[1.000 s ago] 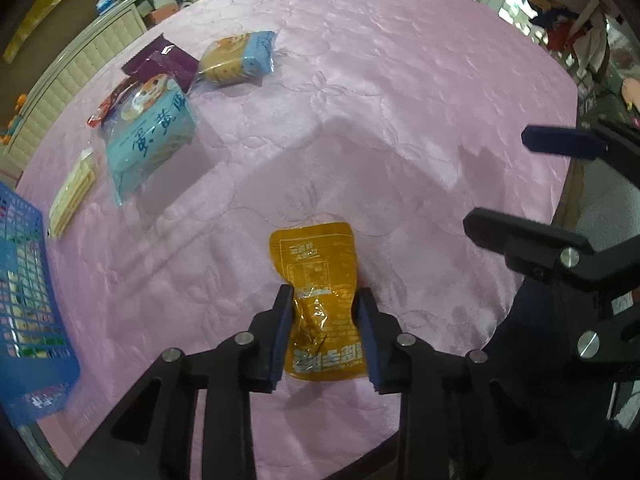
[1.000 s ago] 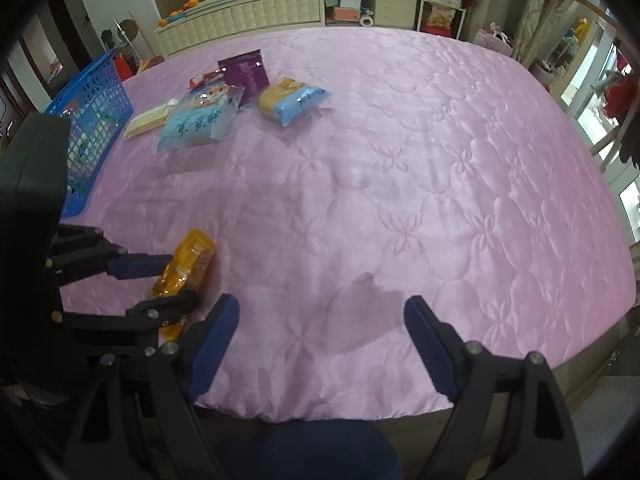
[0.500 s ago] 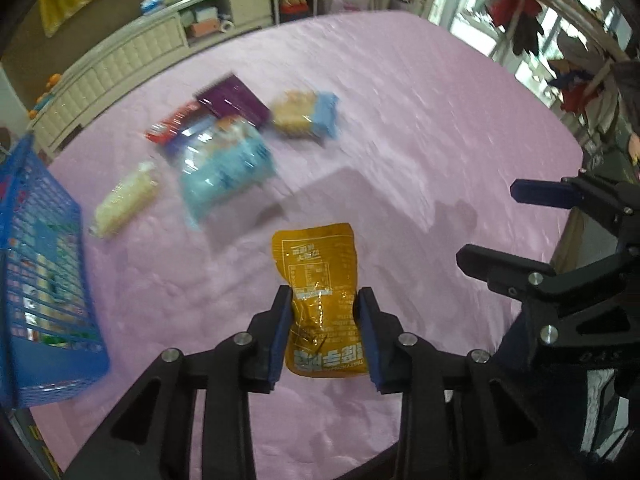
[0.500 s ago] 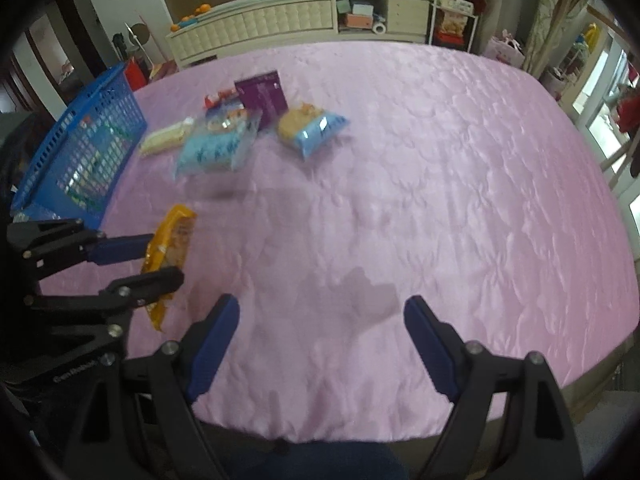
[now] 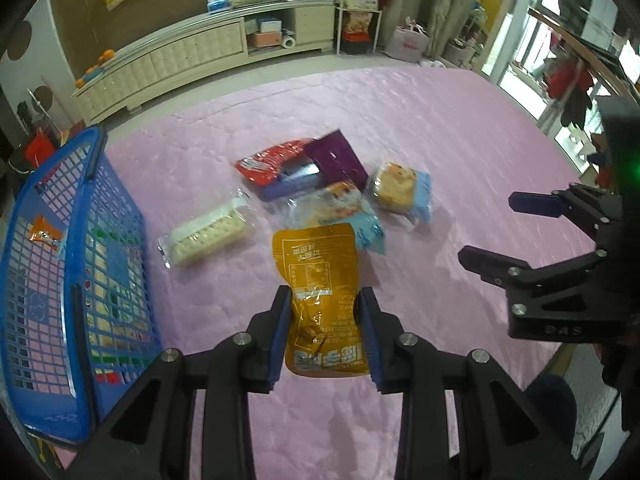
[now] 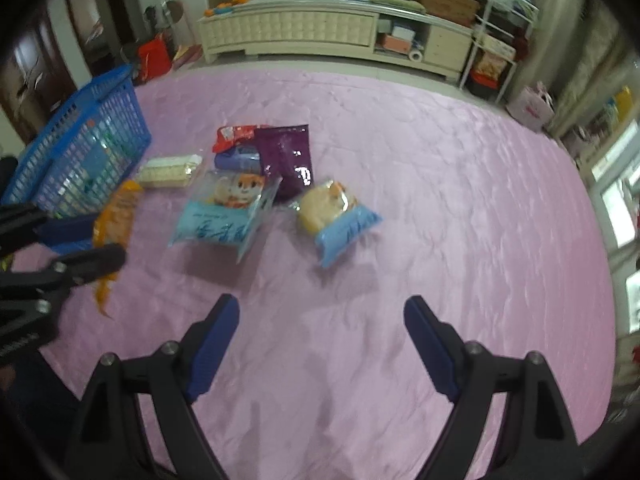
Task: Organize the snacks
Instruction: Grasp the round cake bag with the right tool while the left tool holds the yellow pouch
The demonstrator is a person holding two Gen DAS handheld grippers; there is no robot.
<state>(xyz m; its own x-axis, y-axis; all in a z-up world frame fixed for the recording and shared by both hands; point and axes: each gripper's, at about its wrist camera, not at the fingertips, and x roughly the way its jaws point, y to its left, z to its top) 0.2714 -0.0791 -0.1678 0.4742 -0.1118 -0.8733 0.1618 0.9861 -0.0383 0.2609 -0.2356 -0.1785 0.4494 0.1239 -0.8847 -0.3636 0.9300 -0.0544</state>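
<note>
Nearest, the left gripper (image 5: pixel 325 328) has its blue-padded fingers (image 5: pixel 280 330) pressed on both sides of a flat orange foil snack pouch with printed text (image 5: pixel 322 280), gripping its lower half so that the pouch hangs clear above the pink quilted cover (image 5: pixel 460 152). The right gripper (image 6: pixel 320 336), off to that side, has its fingers spread wide with nothing between them, only bare cover below. Just past the pouch lies a loose cluster of snacks on the cover: a clear-wrapped pack of pale wafer biscuits (image 5: pixel 208 236), a light-blue bag with a cartoon face (image 6: pixel 224 212), a small blue-ended packet showing a round cake (image 6: pixel 334 216), a shiny purple sachet (image 6: pixel 286 160) and a red wrapper (image 5: pixel 272 162) overlapping something dark blue. To the left of the cluster stands a blue plastic lattice basket (image 5: pixel 90 216) with packets already inside. Beyond the cover's far edge runs a long cream sideboard (image 5: pixel 192 52).
</note>
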